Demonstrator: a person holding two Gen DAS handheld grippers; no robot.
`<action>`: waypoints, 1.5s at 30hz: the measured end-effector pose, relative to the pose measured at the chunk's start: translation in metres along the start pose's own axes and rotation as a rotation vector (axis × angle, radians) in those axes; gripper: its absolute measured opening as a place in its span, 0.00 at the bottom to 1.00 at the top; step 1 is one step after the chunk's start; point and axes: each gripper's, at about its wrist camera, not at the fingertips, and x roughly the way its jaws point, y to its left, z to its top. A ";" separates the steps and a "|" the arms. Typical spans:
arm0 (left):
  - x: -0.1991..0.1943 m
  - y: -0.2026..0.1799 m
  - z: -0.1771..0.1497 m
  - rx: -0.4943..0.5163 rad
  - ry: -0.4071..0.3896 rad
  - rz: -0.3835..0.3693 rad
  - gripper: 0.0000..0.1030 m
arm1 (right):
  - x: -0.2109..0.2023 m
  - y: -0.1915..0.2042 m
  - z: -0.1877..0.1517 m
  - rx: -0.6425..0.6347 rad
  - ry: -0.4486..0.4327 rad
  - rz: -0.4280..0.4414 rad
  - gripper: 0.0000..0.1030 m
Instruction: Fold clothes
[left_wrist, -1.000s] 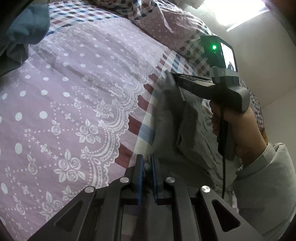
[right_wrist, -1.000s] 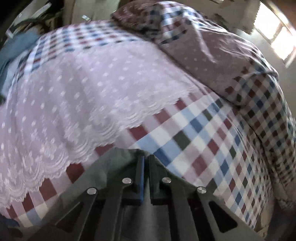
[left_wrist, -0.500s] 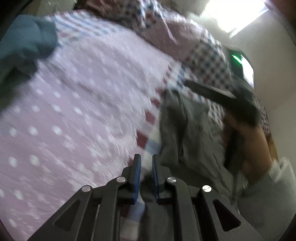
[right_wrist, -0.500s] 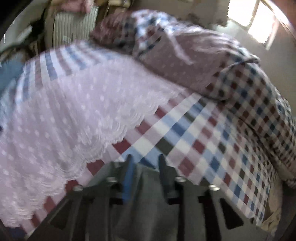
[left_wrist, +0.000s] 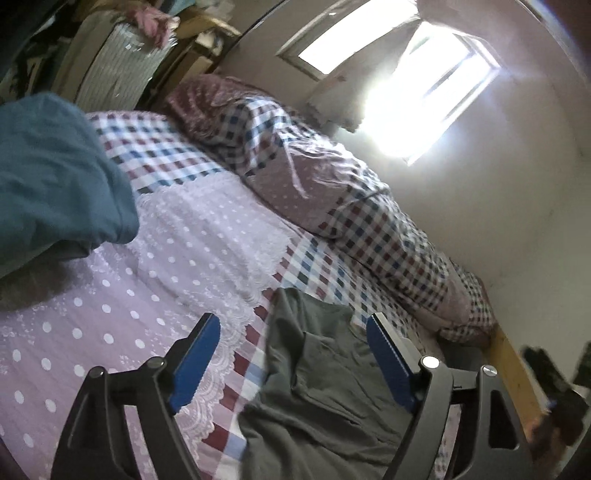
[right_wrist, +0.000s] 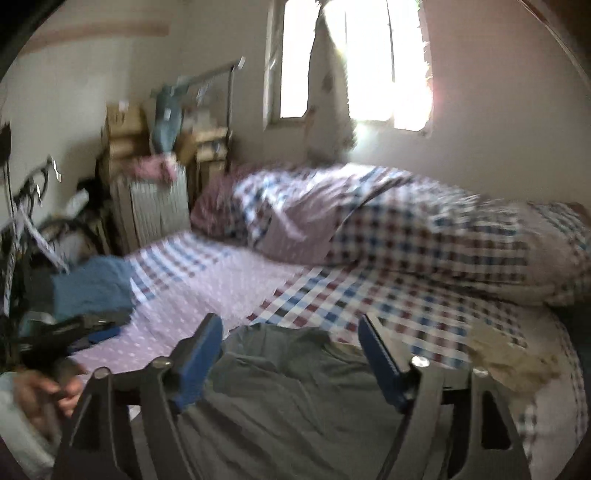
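A grey garment (left_wrist: 321, 391) lies partly folded on the bed, on the checked and lace cover. My left gripper (left_wrist: 291, 318) hovers over its left part, jaws opening wide, nothing pinched between the blue pads (left_wrist: 195, 363). In the right wrist view the same grey garment (right_wrist: 295, 402) spreads below my right gripper (right_wrist: 288, 318). Its jaws are opening too, and the cloth lies loose beneath them. A hand (right_wrist: 40, 387) at the left edge grips the left gripper's handle.
A teal garment (left_wrist: 55, 177) is heaped at the left of the bed and shows as a blue pile (right_wrist: 92, 284) in the right view. A rolled checked quilt (left_wrist: 351, 206) runs along the wall. A beige cloth (right_wrist: 509, 358) lies at the right. Boxes (right_wrist: 122, 125) stand behind the bed.
Both grippers let go of the grey garment and opened wide. Both rose and tipped up, so the window and wall now show. The right one swung well away to the right.
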 end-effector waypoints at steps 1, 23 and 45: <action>-0.003 -0.006 -0.003 0.022 -0.002 -0.001 0.82 | -0.028 -0.006 -0.005 0.017 -0.024 -0.018 0.81; -0.141 -0.045 -0.137 0.253 -0.037 0.019 0.82 | -0.269 0.019 -0.215 0.237 -0.120 -0.152 0.93; -0.113 -0.039 -0.119 0.141 0.020 -0.090 0.82 | -0.201 0.048 -0.257 0.204 0.064 -0.079 0.93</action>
